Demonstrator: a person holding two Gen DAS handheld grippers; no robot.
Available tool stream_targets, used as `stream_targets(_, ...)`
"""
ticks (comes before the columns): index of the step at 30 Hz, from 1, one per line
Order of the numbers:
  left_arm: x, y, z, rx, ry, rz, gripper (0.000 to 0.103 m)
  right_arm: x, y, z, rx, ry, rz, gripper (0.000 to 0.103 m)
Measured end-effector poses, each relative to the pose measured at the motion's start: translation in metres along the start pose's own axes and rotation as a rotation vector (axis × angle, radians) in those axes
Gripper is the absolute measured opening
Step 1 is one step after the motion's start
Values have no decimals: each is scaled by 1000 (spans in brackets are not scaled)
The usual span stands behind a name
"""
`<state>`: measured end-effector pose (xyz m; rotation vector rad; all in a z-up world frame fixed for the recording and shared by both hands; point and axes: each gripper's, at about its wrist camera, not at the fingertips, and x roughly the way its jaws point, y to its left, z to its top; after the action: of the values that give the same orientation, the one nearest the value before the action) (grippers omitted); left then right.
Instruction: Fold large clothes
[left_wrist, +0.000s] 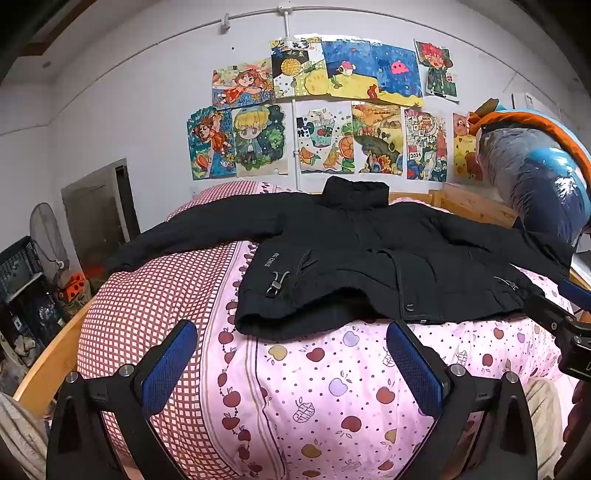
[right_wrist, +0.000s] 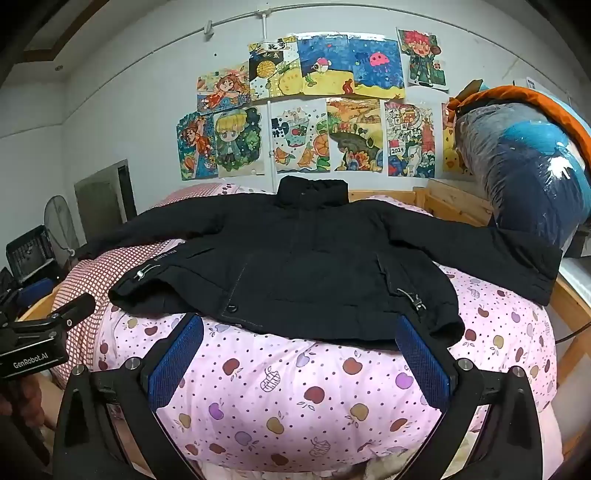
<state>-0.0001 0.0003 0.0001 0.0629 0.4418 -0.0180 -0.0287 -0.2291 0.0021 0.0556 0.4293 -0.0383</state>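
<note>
Blue-padded fingers (left_wrist: 168, 365) fill the bottom of the left wrist view, and the left gripper (left_wrist: 291, 332) has its jaws spread as wide as they go, nothing between them but pink apple-print quilt (left_wrist: 332, 398). Same story on the right wrist view: the right gripper (right_wrist: 299, 328) is wide open and empty, its pads (right_wrist: 424, 365) framing the bedding just short of the hem.

Moving up to mid-frame, we find the black jacket (left_wrist: 351, 251), laid flat on its back across the quilt, front side up, hem toward the cameras and collar toward the wall. Both sleeves stretch outward, one to the left edge over a red-checked blanket (left_wrist: 147, 302), the other reaching the right side of the bed. Neither gripper touches the jacket.

At the right edge of the left view, the other gripper pokes in; at the left edge of the right view, its partner shows.

Further back, a wooden bed frame (right_wrist: 454, 203), a plastic-wrapped bundle (right_wrist: 524, 177) at upper right, and colourful drawings (left_wrist: 332, 110) taped across the wall.
</note>
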Motion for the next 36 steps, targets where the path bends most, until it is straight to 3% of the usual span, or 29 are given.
stream_targets(36,-1,-1,0,10,-6,3,103,3,-4,-2,35,35,5,102)
